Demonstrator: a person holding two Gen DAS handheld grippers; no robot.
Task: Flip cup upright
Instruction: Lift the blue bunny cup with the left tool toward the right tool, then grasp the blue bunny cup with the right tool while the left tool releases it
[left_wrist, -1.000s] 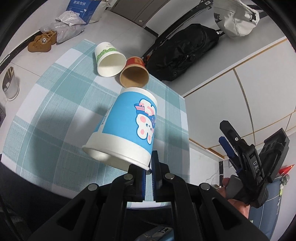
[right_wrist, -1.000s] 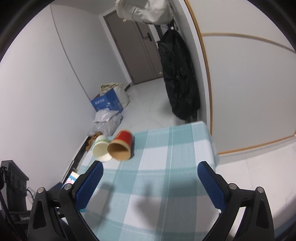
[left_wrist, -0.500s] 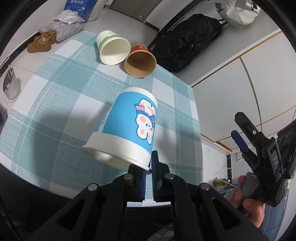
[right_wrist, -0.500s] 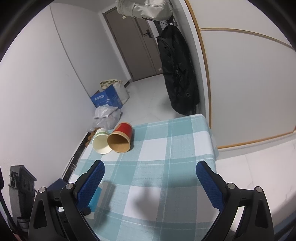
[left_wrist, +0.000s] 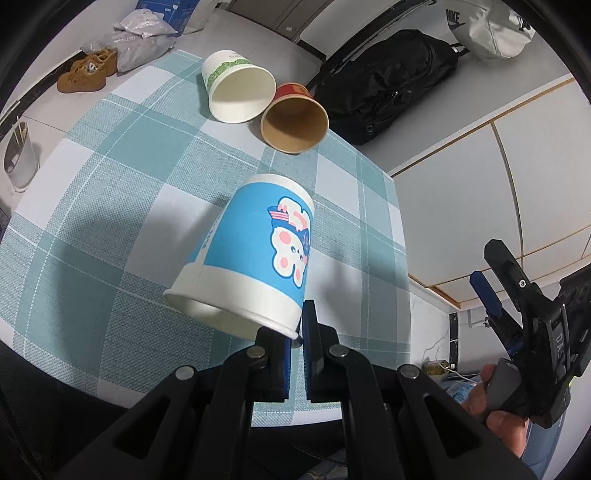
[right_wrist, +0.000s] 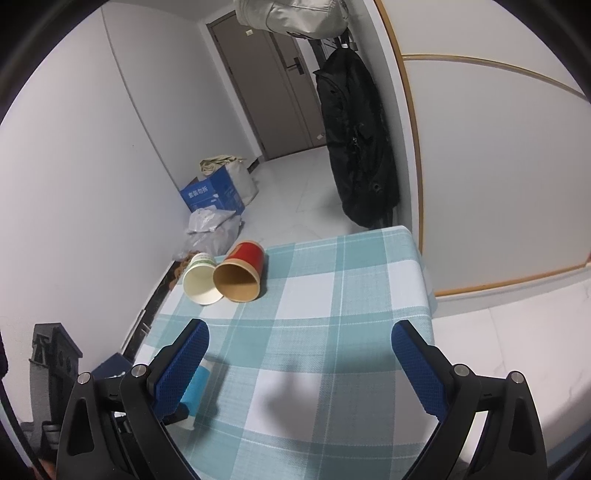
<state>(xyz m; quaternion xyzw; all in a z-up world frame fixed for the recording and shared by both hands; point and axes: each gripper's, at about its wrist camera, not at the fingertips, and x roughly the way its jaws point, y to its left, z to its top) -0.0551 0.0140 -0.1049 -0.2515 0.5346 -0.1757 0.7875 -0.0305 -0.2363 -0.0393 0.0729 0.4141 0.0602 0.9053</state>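
Now the left gripper (left_wrist: 295, 338) keeps its pinch on the rim of the blue cup (left_wrist: 255, 258), tilted mouth-down above the checked tablecloth (left_wrist: 110, 192), which sits closer than a second ago. At 12 o'clock beyond it, the white cup (left_wrist: 236, 92) and red cup (left_wrist: 295, 118) lie touching. At 3 o'clock, the right gripper (right_wrist: 299, 354) hangs wide, empty.

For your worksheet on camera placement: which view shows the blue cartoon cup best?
The left wrist view: the blue cup fills the centre, its rim pinched by the left gripper. The right wrist view shows only a sliver of it behind one finger of the open right gripper.
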